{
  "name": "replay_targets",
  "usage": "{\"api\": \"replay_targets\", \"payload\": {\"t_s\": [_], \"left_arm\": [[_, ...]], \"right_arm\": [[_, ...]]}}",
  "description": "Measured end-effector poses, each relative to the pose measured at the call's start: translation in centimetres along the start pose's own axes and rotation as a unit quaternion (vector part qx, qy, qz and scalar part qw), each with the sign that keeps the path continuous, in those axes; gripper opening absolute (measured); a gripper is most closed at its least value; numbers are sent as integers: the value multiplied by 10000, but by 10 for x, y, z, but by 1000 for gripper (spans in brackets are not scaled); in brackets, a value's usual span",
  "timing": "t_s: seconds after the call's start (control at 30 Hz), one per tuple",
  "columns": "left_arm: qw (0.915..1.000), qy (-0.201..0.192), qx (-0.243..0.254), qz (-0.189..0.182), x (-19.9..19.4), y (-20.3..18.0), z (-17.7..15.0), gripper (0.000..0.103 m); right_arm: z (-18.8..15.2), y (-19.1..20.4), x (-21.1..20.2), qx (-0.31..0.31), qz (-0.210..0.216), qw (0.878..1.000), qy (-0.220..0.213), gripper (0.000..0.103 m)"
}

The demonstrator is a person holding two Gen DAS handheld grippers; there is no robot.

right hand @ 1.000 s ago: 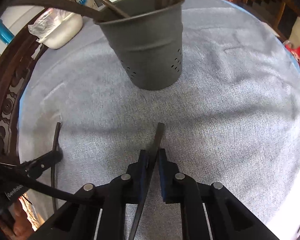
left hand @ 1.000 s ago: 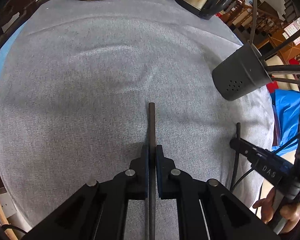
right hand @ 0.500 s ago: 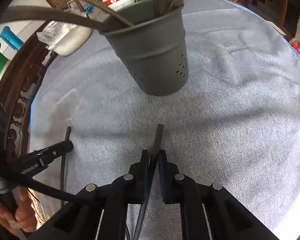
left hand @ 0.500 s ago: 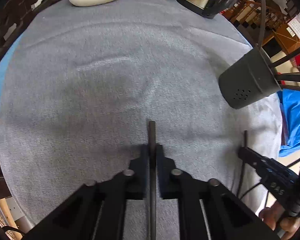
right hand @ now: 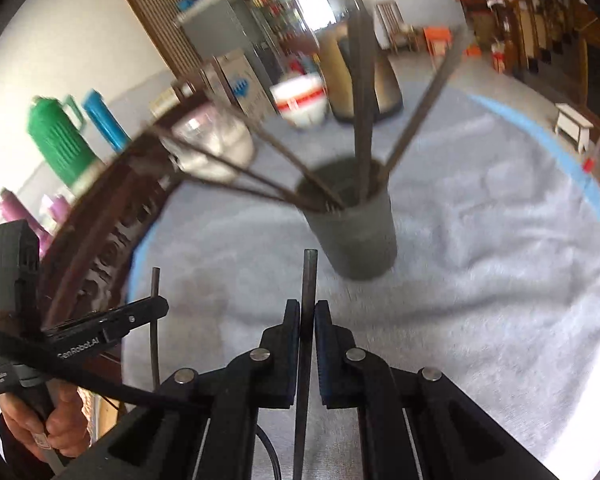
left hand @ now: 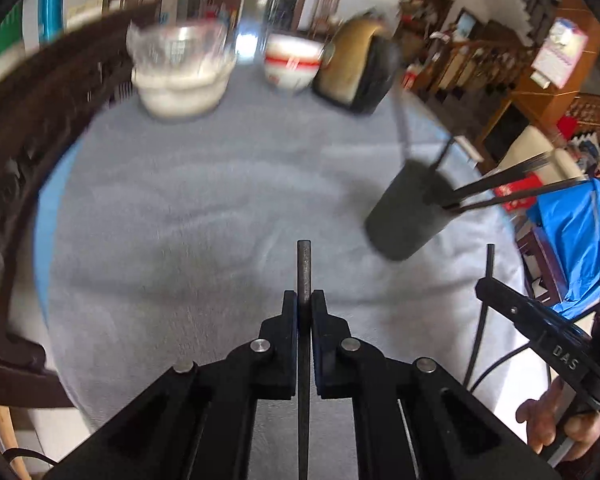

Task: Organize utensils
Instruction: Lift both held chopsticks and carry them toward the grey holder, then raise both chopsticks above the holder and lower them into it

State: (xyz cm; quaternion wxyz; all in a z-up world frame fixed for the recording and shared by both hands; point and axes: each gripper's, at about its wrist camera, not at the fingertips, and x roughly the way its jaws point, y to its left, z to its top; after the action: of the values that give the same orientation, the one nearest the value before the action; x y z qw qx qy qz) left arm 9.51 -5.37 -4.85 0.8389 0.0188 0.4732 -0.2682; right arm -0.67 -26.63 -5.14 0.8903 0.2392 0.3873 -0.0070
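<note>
The left gripper [left hand: 304,300] had its jaws clenched on a thin dark utensil [left hand: 303,268], its tip sticking out beyond them above the grey-clothed counter [left hand: 180,220]. The right gripper [right hand: 307,312] gripped a second dark utensil [right hand: 309,280] the same way. A dark holder [right hand: 352,236] with several utensils inside stood toward the counter's middle, a white bowl [left hand: 180,80] and red-banded bowl [left hand: 292,64] at its far edge.

Motion blur smears the white bowl [left hand: 182,80], the red-banded bowl [right hand: 300,102] and the dark holder [left hand: 408,216] (its holes unreadable). Each clamped stick [left hand: 304,360] runs off the lower edge.
</note>
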Motion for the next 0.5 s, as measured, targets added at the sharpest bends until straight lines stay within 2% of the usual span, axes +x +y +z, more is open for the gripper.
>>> {"api": "replay_targets", "payload": {"t_s": [0.13,0.3,0.4,0.5], "left_arm": [[9983,-523,243,-59,-44,-22,10,6],[9940,-1000,416,-122,-78,-42,19,6],[9919,-1146,551,-13,-86,-48,21,6],[9932,-1083,433,-46,-83,-43,18,6]], "right_arm": [[11,7,-35,-130,153,9981,-586,8],[22,21,-69,-295,299,9918,-1205,8],[25,26,-65,-420,136,9936,-1039,8],[23,16,-44,-126,498,9979,-389,11]]}}
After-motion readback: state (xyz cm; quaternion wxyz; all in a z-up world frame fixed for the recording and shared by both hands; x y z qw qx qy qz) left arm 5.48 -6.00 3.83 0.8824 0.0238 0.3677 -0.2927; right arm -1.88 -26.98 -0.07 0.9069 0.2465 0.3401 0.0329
